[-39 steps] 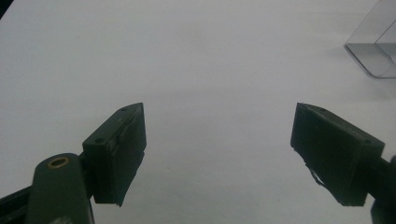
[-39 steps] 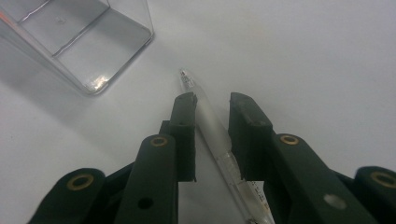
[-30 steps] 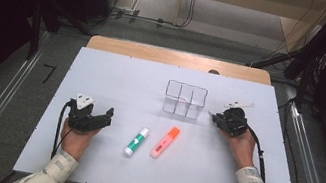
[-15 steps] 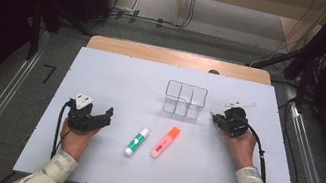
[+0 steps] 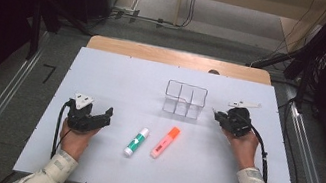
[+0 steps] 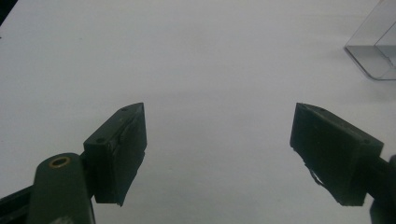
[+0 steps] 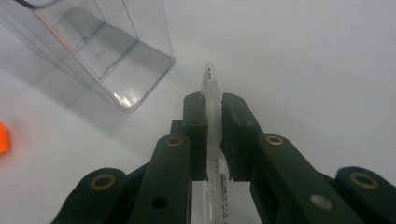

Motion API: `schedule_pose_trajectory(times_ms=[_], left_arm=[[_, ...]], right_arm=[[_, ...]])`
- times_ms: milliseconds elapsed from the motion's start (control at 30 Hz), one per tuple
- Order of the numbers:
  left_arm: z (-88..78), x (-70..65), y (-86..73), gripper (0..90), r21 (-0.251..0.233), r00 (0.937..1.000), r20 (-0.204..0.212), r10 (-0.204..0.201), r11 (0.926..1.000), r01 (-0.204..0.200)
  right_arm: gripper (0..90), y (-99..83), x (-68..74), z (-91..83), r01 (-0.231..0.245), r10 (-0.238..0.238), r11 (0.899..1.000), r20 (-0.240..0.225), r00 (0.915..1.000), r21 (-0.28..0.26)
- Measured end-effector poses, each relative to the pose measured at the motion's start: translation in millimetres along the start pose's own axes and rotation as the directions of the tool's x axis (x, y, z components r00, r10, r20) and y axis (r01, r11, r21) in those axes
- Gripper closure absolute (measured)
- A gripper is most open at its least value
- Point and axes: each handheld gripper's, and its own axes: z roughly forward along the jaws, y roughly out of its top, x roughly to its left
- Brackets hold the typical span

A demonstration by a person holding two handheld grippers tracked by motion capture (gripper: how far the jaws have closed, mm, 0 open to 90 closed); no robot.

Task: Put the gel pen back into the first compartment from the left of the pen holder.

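My left gripper rests on the white table, jaws spread wide with nothing between them. To its right lie a green-and-white marker and an orange highlighter, side by side. Beyond them stands the clear organiser. Just right of it, my right gripper is clamped on a clear pen (tip poking past the jaws).
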Motion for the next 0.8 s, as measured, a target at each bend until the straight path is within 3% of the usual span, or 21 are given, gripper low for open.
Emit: schedule_pose_trajectory(times_ms=[800], left_arm=[[0.7,0.1,-0.2,18.6,0.001,1.0,0.001,0.0,1.0,0.0]], right_arm=[[78.9,12.6,12.9,-22.0,0.02,-0.022,0.994,-0.019,0.9996,-0.105]])
